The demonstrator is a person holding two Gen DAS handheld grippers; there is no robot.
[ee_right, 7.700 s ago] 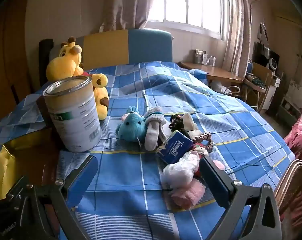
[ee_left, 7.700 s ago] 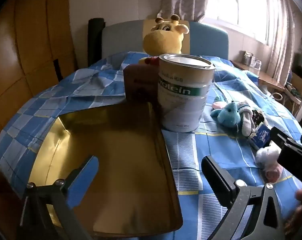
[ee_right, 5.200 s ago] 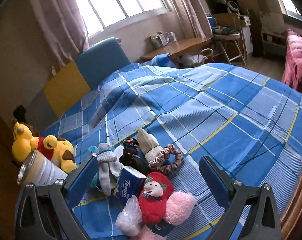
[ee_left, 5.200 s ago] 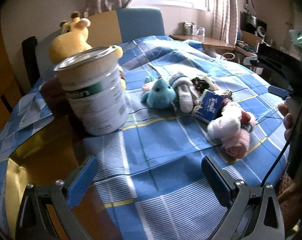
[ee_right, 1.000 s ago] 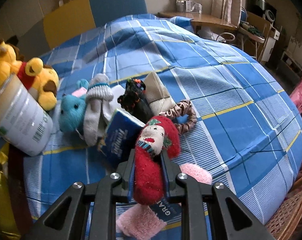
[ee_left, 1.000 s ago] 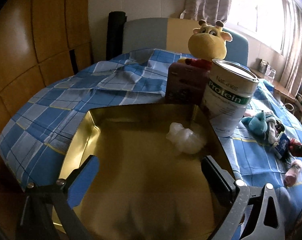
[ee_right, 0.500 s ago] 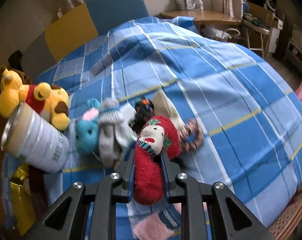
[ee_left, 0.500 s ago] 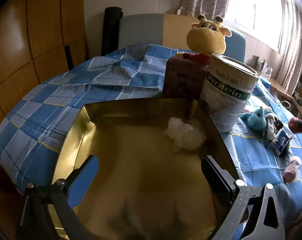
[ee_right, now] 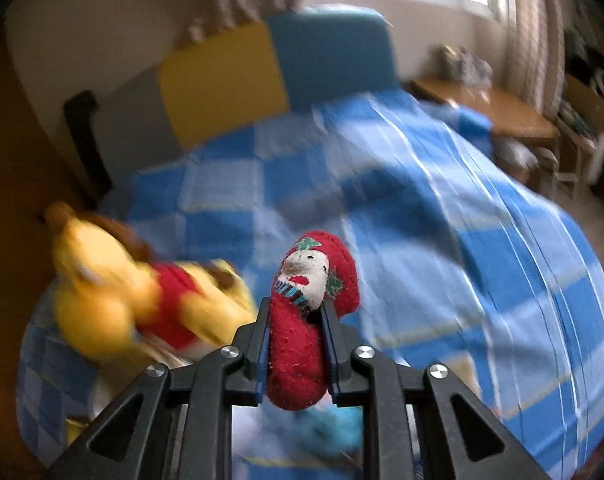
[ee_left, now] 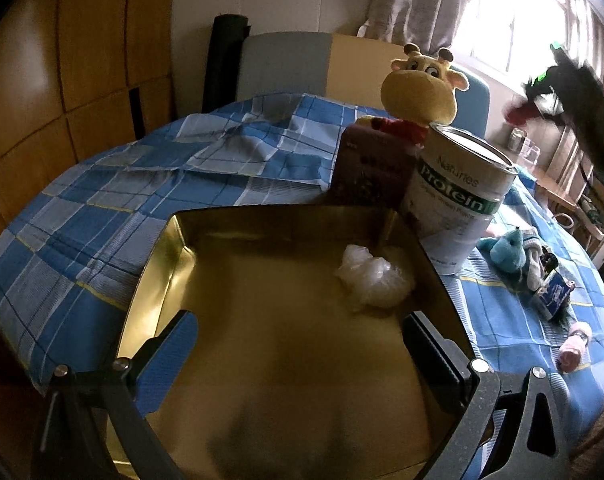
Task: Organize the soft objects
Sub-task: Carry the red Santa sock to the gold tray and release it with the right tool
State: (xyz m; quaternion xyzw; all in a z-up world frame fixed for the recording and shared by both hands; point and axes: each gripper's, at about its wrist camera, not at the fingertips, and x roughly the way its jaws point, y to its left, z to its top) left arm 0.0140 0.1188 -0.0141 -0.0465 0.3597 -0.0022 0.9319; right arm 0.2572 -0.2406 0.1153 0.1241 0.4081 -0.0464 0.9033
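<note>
The right gripper point(ee_right: 294, 346) carries a soft, light red fleece sock with a snowman face point(ee_right: 302, 320) above the bed, fingers pinching its squashy middle securely, while the left gripper point(ee_left: 299, 354), fingers spread, is over the gold tray point(ee_left: 157, 264).

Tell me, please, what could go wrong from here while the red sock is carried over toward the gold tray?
The right gripper pinches only the middle of the red sock, so it could slip free. The protein can stands at the gold tray edge and could get knocked. The left gripper hovers open over the tray, in the way.
</note>
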